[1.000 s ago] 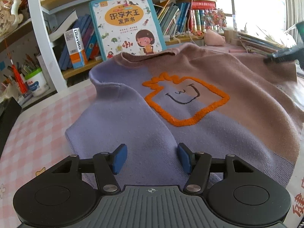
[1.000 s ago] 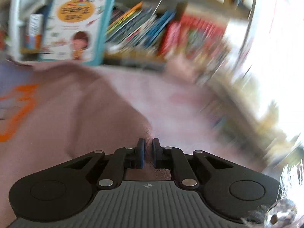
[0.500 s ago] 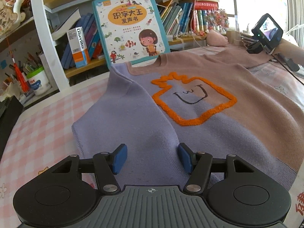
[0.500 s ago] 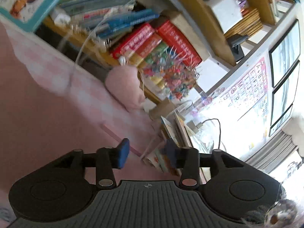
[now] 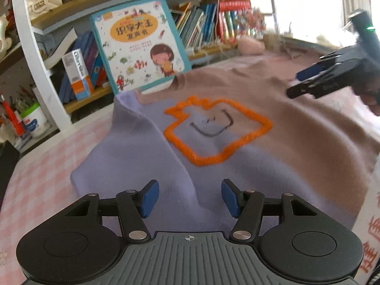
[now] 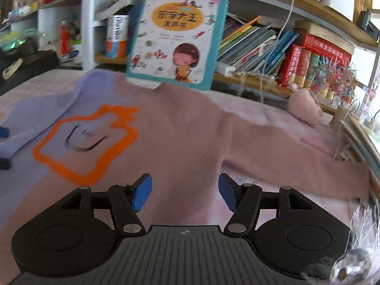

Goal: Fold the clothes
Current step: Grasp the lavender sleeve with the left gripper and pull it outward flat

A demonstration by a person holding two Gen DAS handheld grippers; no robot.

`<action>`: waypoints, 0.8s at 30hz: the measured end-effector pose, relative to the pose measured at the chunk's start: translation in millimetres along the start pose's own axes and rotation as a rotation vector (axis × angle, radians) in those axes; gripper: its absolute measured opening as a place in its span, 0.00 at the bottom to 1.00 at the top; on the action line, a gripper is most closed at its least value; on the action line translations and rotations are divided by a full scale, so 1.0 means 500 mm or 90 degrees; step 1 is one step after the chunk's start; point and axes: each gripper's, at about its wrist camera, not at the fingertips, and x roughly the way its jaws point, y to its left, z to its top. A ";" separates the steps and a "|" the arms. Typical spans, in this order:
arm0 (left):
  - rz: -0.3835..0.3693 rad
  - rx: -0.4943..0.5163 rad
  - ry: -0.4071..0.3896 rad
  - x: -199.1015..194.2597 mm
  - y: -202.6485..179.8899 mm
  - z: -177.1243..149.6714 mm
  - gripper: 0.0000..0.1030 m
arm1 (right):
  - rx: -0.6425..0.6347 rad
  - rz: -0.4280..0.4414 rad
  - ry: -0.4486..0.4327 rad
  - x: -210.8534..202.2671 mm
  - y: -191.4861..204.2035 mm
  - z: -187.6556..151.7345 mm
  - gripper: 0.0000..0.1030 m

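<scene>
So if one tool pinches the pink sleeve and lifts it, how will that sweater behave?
Probably floppy: the sweater is soft knit lying flat, so the pink sleeve should drape and sag from the pinch. Likely not slippery, since the fuzzy knit should grip the pads. The body may drag along the checked tablecloth.

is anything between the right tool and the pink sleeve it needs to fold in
Nothing visible blocks it. The right tool is open over the sweater, and the pink sleeve lies spread out to its right with bare fabric between them. The picture book stands further back, by the collar.
</scene>
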 end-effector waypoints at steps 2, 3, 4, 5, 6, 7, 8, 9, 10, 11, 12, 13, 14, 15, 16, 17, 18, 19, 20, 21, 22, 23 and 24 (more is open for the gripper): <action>0.003 -0.002 0.007 0.001 -0.003 -0.004 0.57 | -0.001 -0.007 0.009 -0.002 0.016 -0.016 0.58; 0.004 -0.005 0.007 -0.002 0.000 -0.005 0.57 | -0.001 -0.010 0.013 -0.002 0.023 -0.024 0.58; 0.006 -0.010 0.007 -0.005 0.008 -0.004 0.52 | 0.004 -0.012 0.015 -0.002 0.023 -0.029 0.58; 0.007 -0.015 0.007 -0.009 0.016 -0.004 0.29 | 0.008 -0.014 0.017 -0.001 0.023 -0.034 0.58; 0.009 -0.020 0.007 -0.013 0.024 -0.004 0.20 | 0.016 -0.014 0.014 -0.002 0.021 -0.041 0.58; 0.011 -0.026 0.007 -0.016 0.032 -0.003 0.12 | 0.022 -0.015 0.012 -0.005 0.020 -0.045 0.59; 0.012 -0.031 0.008 -0.020 0.040 -0.003 0.05 | 0.026 -0.015 0.010 -0.008 0.019 -0.049 0.59; 0.016 -0.040 0.002 -0.028 0.054 -0.001 0.05 | 0.030 -0.014 0.009 -0.009 0.018 -0.051 0.60; 0.022 -0.053 -0.009 -0.041 0.076 0.005 0.05 | 0.034 -0.013 0.008 -0.009 0.017 -0.052 0.60; 0.035 -0.066 -0.023 -0.057 0.103 0.012 0.04 | 0.038 -0.011 0.008 -0.010 0.015 -0.054 0.60; 0.057 -0.078 -0.035 -0.071 0.133 0.021 0.04 | 0.042 -0.010 0.007 -0.010 0.014 -0.055 0.60; 0.082 -0.087 -0.045 -0.079 0.164 0.029 0.04 | 0.046 -0.009 0.006 -0.011 0.012 -0.057 0.60; 0.113 -0.099 -0.053 -0.085 0.202 0.035 0.04 | 0.050 -0.008 0.005 -0.012 0.011 -0.058 0.61; 0.145 -0.112 -0.057 -0.087 0.242 0.039 0.04 | 0.054 -0.006 0.005 -0.012 0.010 -0.060 0.61; 0.173 -0.125 -0.056 -0.085 0.282 0.042 0.04 | 0.058 -0.005 0.004 -0.013 0.008 -0.061 0.62; 0.199 -0.140 -0.051 -0.079 0.324 0.044 0.04 | 0.062 -0.004 0.003 -0.013 0.007 -0.063 0.62; 0.221 -0.155 -0.046 -0.071 0.364 0.044 0.04 | 0.066 -0.002 0.003 -0.014 0.005 -0.064 0.62; 0.240 -0.170 -0.040 -0.061 0.402 0.043 0.04 | 0.070 -0.001 0.002 -0.014 0.004 -0.066 0.62; 0.255 -0.184 -0.032 -0.049 0.439 0.042 0.06 | 0.074 0.000 0.001 -0.015 0.003 -0.067 0.62; 0.275 -0.200 -0.026 -0.039 0.470 0.040 0.07 | 0.075 0.000 0.001 -0.014 0.003 -0.067 0.62; 0.300 -0.216 -0.022 -0.031 0.494 0.037 0.11 | 0.076 -0.001 0.001 -0.014 0.003 -0.067 0.63; 0.325 -0.232 -0.019 -0.024 0.518 0.034 0.11 | 0.077 -0.002 0.001 -0.014 0.003 -0.068 0.63; 0.355 -0.248 -0.014 -0.021 0.536 0.029 0.11 | 0.078 -0.003 0.001 -0.013 0.003 -0.068 0.63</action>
